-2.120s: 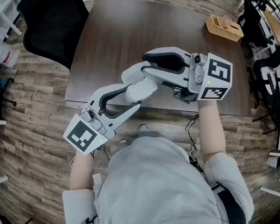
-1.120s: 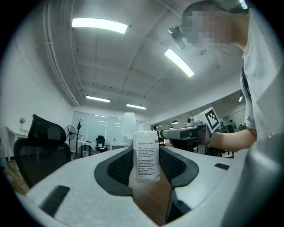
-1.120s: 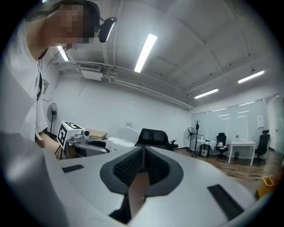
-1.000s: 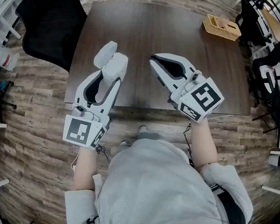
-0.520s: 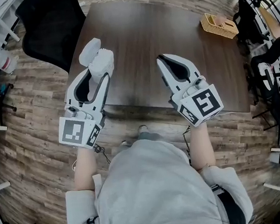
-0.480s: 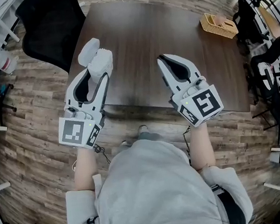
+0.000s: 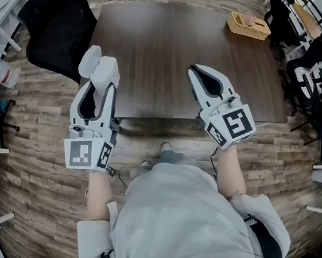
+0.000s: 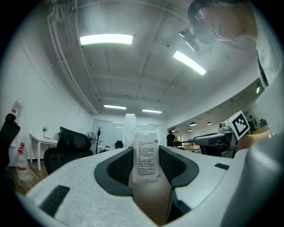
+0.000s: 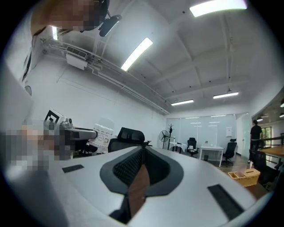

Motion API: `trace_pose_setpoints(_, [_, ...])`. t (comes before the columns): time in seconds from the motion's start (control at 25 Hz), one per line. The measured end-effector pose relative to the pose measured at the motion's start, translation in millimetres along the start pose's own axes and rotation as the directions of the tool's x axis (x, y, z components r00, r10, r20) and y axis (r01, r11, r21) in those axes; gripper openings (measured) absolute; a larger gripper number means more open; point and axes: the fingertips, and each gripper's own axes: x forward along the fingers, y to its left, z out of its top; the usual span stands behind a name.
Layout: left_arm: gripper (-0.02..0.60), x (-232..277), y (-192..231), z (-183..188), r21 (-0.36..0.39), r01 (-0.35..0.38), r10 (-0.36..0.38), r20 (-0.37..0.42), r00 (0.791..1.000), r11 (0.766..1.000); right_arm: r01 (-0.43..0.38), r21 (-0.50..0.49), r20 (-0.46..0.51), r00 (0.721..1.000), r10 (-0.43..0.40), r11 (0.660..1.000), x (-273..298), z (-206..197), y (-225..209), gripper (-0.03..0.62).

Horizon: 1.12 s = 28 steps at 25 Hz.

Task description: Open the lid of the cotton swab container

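My left gripper (image 7: 102, 81) is shut on the cotton swab container (image 7: 105, 68), a small white tub with a printed label, held over the table's near left corner. Its hinged lid (image 7: 89, 56) stands flipped open on the far side. In the left gripper view the container (image 8: 146, 156) sits upright between the ribbed pads, the swab tips show at its top, and the lid (image 8: 129, 124) rises behind it. My right gripper (image 7: 196, 69) hovers over the table's near edge, well apart to the right, shut with nothing in it. Its jaws (image 9: 143, 151) meet in the right gripper view.
The dark wooden table (image 7: 162, 38) carries a wicker basket (image 7: 247, 25) at its far right corner. A black office chair (image 7: 59, 24) stands off the table's left side. More chairs and racks crowd the right edge. A person stands in the distance (image 9: 255, 133).
The right gripper came off the container and the two grippers drew apart. The left one carried the container, lid now open, left and farther out. The right one drifted slightly right.
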Motion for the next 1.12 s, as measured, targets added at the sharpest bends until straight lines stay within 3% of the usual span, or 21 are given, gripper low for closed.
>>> trace_pose_setpoints(0.44, [0.183, -23.1, 1.7, 5.9, -0.004, -0.044, 0.044, 0.018, 0.999, 0.999, 0.113, 0.035, -0.013, 0.994, -0.113, 0.993, -28.9, -5.7, -2.6, 0.026])
trace_pose_setpoints(1.12, [0.183, -50.2, 6.5, 8.6, -0.029, -0.048, 0.049, 0.033, 0.998, 0.998, 0.144, 0.029, 0.007, 0.989, -0.145, 0.989, -45.2, 3.8, 24.0, 0.026])
